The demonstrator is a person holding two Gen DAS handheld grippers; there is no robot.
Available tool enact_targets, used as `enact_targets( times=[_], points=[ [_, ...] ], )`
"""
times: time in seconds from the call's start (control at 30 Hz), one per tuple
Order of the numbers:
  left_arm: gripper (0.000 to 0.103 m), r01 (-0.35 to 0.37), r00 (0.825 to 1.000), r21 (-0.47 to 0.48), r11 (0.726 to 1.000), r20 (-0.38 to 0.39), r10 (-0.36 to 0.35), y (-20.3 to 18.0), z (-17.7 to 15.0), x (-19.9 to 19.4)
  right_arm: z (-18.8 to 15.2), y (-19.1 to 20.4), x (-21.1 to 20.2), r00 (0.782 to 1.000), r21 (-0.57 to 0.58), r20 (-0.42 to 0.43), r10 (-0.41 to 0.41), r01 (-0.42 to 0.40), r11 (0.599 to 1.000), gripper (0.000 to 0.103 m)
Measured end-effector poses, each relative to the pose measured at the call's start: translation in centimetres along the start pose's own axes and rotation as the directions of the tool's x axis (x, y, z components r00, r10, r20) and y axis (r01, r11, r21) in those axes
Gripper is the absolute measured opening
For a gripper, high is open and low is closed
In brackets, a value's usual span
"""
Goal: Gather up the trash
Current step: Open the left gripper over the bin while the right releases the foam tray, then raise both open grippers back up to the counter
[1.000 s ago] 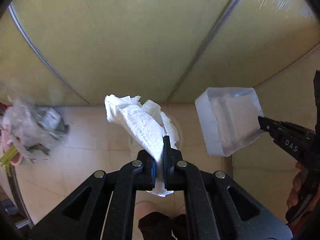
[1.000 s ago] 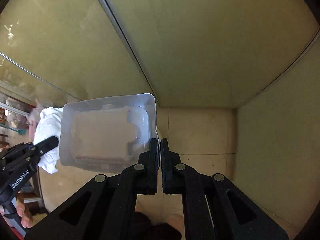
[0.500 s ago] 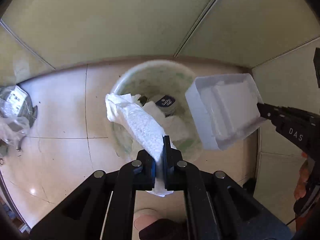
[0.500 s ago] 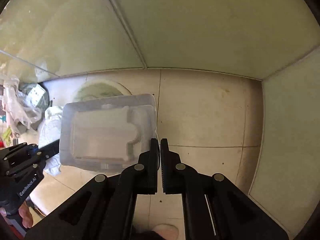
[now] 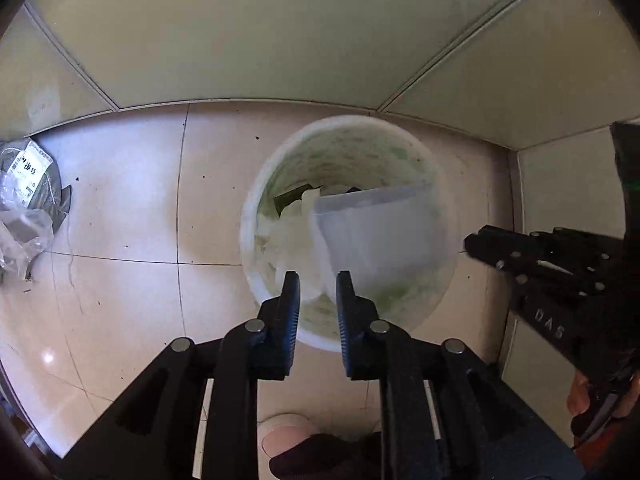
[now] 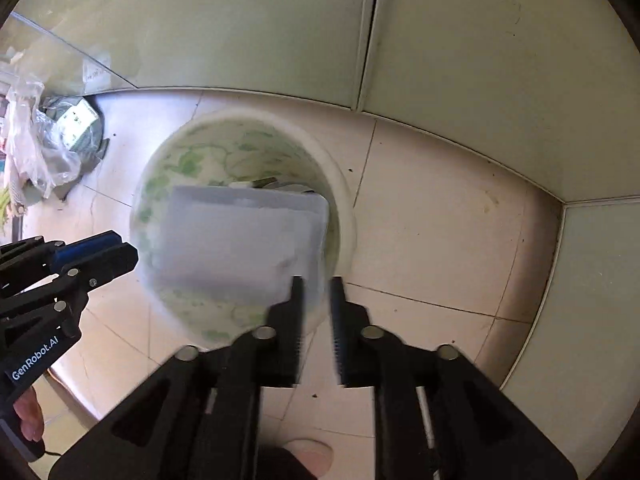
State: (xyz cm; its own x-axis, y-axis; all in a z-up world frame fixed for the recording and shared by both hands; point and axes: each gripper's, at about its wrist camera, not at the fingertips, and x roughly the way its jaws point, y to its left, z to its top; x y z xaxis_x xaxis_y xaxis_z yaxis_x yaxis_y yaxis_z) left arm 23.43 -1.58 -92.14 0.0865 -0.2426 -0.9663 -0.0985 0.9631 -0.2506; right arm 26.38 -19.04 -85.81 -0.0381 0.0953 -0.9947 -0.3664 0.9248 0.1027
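A white bin with green marks inside stands on the tiled floor by the wall. My left gripper hangs over its near rim, jaws opening, nothing pressed between them. The white paper towel is loose and blurred inside the bin. Beside it the clear plastic tray tilts down into the bin, also blurred. In the right wrist view my right gripper is over the bin's rim, jaws opening. The tray is slipping away past its fingertips. The left gripper shows at the left.
Crumpled plastic bags with a labelled packet lie on the floor to the left. Tiled walls close in behind the bin, with a corner at the right. A shoe tip is below the grippers.
Both grippers came down over the bin and opened. The paper towel left the left jaws and the tray left the right jaws; both are dropping into the bin.
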Motion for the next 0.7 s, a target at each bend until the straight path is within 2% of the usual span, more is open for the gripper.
enact_targets(
  times=[0.07,0.2,0.3,0.47,0.7],
  points=[
    [0.023,-0.001,1.0,0.001,1.0,0.018,0.001,-0.2,0.2,-0.9,-0.2,0.0,-0.7,1.0,-0.002,0.011,0.023,-0.023,1.0,0.027],
    [0.024,-0.049,0.998,0.024,0.999,0.033,0.048,-0.5,-0.1,-2.3,-0.8,0.3,-2.6,0.999,-0.005,0.036,0.012,-0.012,1.0,0.028],
    [0.024,-0.057,0.998,0.025,0.998,0.03,0.056,-2.0,-0.2,-5.3,-1.0,0.1,-5.7,0.997,0.015,0.064,0.037,-0.038,0.999,0.028],
    [0.024,-0.044,0.998,0.029,0.999,0.036,0.043,-4.0,-0.6,-13.7,-1.6,1.3,-15.3,0.993,0.041,0.106,0.05,-0.054,0.998,0.028],
    [0.025,-0.06,0.993,0.04,0.997,0.106,0.055,-8.9,-0.5,-30.9,-2.4,3.0,-34.1,0.975,0.069,0.21,0.068,-0.084,0.994,0.028]
  ],
)
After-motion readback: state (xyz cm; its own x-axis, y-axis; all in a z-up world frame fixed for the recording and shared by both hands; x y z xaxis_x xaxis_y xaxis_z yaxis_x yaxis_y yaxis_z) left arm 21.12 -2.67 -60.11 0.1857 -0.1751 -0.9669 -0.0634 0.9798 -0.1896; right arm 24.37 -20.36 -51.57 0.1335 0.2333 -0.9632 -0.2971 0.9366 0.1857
